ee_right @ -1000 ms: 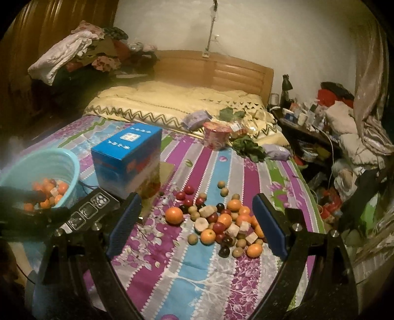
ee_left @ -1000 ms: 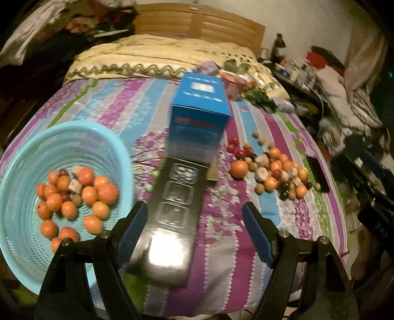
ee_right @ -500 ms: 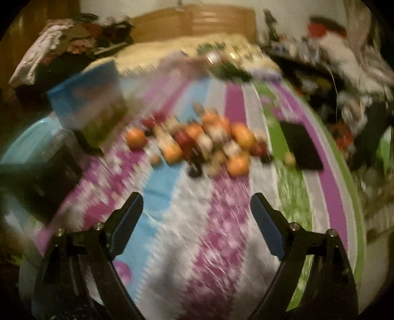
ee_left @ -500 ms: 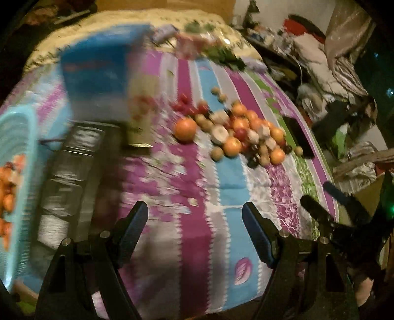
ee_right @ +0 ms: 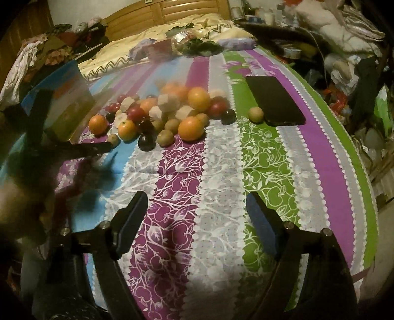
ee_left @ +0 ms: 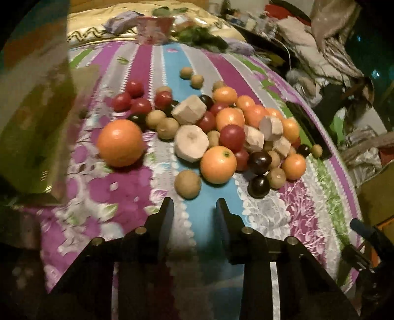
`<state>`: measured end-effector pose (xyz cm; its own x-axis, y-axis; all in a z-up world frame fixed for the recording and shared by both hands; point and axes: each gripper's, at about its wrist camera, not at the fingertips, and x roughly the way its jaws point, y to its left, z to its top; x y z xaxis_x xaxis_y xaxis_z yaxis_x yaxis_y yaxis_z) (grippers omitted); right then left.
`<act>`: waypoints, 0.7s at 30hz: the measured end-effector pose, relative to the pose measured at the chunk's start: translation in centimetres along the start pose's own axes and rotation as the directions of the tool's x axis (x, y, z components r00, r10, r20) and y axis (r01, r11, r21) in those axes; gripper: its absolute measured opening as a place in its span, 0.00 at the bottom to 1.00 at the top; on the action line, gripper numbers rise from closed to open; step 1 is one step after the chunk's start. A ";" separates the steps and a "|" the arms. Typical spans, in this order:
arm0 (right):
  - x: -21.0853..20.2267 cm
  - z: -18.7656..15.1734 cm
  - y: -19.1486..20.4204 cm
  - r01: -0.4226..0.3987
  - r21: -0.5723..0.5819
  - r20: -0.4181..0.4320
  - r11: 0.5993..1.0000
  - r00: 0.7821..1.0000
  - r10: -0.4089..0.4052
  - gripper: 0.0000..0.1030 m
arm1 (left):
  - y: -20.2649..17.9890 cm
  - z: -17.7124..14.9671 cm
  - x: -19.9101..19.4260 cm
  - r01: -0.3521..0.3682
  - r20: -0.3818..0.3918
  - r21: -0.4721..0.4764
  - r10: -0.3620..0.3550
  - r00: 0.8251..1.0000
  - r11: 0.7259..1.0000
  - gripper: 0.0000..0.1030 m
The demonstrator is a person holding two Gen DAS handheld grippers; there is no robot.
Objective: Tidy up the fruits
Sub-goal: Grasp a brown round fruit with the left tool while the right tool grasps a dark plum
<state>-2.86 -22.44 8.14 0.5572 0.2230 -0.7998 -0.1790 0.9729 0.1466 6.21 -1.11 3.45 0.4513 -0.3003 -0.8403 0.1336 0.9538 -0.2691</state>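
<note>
Half the blue box [ee_left: 32,103] blurs, cut off.

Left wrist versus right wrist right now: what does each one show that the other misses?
Left wrist only: a close look at the small brown fruit just ahead of the left gripper, whose fingers are closing with nothing between them. Right wrist only: the whole phone, the headboard and the right gripper, closing, nothing between its fingers. Both: the fruit pile on the striped sheet and the blue box.

Fruit pile [ee_left: 221,133] on striped bedspread [ee_right: 221,172] (oranges, red, brown, dark); loose, clustered.
</note>
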 end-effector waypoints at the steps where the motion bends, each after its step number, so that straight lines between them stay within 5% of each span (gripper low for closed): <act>1: 0.3 0.1 -0.1 -0.011 -0.001 -0.002 1.000 1.000 0.011 0.73 | -0.1 0.1 0.5 -0.001 0.002 0.002 0.001 1.000 1.000 0.35; 4: 0.9 0.2 0.2 -0.046 -0.005 -0.010 0.999 0.999 0.046 0.63 | -0.1 0.3 1.3 -0.012 0.025 -0.013 0.012 1.000 1.000 0.35; 12: 2.3 0.5 1.7 -0.100 -0.025 -0.026 0.995 0.995 0.099 0.63 | -0.5 0.6 2.2 -0.051 0.070 0.032 0.049 0.996 0.998 0.35; 15: 2.9 0.8 2.3 -0.117 -0.025 -0.024 0.993 0.993 0.117 0.62 | -0.2 0.7 2.1 -0.049 0.074 0.025 0.047 0.996 0.998 0.24; 21: 5.2 1.8 3.4 -0.167 -0.012 -0.039 0.986 0.985 0.166 0.34 | -0.7 0.0 0.3 -0.024 0.096 0.033 0.020 0.995 0.999 0.24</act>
<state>0.87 -17.88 5.55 0.4875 0.3789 -0.7866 -0.2788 0.9213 0.2710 6.28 -1.84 3.38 0.5368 -0.2787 -0.7964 0.1522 0.9604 -0.2335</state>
